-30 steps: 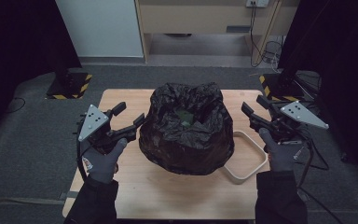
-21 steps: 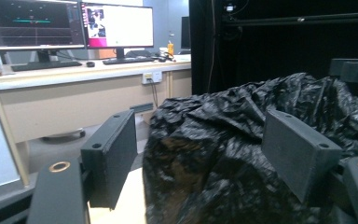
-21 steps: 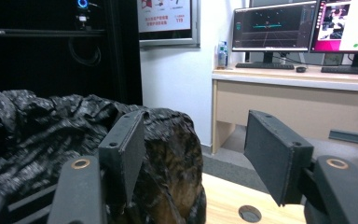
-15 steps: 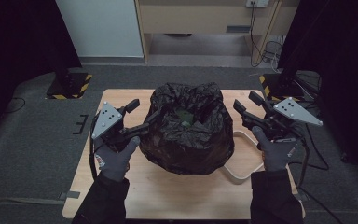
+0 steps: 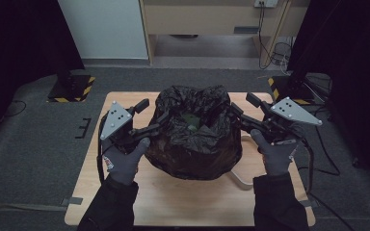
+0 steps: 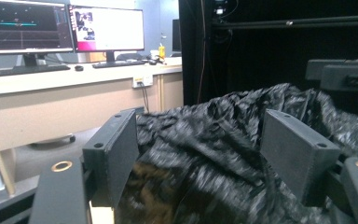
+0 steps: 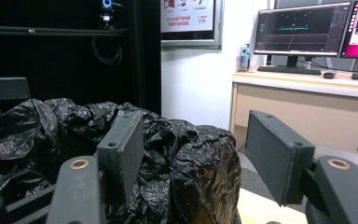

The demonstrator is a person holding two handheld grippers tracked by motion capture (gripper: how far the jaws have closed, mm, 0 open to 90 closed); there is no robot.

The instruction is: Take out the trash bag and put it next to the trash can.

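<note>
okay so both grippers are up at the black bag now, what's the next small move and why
Probably close both sets of jaws on the bag's rim. The left gripper and right gripper stand open on opposite sides of the black bag, plastic already between the jaws, not yet pinched.

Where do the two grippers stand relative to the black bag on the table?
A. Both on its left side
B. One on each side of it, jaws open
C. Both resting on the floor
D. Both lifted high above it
B: in the high view the left gripper is at the left edge of the black bag and the right gripper at its right edge; each gripper view shows its jaws apart.
</note>
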